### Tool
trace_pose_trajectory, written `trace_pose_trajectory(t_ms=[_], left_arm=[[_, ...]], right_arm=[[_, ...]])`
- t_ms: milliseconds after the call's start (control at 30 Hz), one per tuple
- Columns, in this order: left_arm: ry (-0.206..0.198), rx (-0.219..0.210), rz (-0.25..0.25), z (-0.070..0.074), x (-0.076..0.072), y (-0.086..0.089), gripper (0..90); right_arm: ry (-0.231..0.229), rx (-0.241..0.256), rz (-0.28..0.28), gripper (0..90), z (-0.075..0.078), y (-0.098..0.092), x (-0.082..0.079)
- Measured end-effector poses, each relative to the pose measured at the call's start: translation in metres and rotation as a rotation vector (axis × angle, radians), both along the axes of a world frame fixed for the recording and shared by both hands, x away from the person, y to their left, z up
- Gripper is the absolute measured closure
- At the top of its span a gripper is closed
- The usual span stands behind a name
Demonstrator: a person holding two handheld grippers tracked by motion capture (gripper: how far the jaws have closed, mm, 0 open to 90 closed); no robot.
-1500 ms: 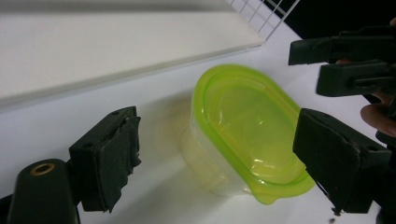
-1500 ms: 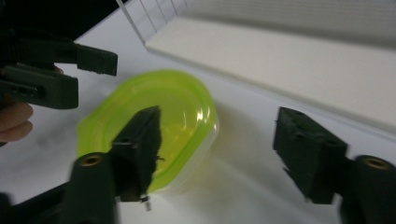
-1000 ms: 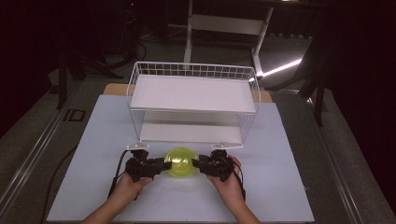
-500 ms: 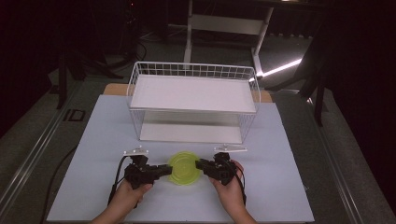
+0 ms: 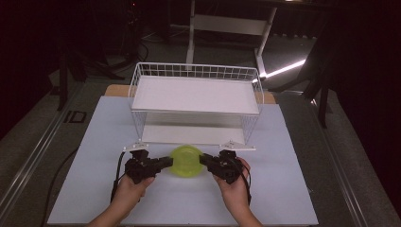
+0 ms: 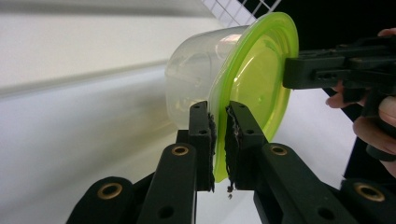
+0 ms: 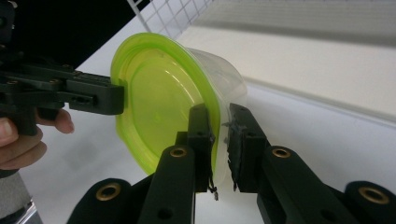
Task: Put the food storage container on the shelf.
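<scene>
Grippers (image 5: 163, 163) (image 5: 204, 161) pinch lid (image 5: 185, 160) rim, apparently off table (image 5: 283, 189).

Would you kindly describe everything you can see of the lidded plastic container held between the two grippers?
The container is a small round tub of clear, see-through plastic, closed by a translucent yellow-green lid whose rim juts past the tub wall. It looks empty. The left gripper and right gripper each pinch the lid rim from opposite sides. It sits just in front of the white wire rack, over the white table; whether it touches the table is unclear.
</scene>
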State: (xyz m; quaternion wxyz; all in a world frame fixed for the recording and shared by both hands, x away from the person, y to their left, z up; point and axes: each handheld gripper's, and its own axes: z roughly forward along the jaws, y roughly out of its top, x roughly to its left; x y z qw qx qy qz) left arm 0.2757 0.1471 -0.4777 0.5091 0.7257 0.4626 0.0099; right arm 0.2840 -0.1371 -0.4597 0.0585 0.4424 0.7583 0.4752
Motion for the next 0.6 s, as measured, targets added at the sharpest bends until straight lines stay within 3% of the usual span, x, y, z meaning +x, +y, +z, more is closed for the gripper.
trace_pose_trajectory(t_ms=[100,333,600], left_arm=[[-0.016,0.019,0.011,0.003,0.009,-0.002,82.1],[-0.015,0.005,0.02,0.005,0.033,-0.006,82.0],[-0.033,0.03,0.042,0.0,0.048,-0.014,81.7]], right_arm=[[-0.003,0.006,-0.013,80.3,0.003,0.0,0.006],[-0.01,0.011,-0.062,80.2,0.006,-0.001,0.025],[-0.017,0.009,-0.11,80.2,-0.003,-0.003,0.04]])
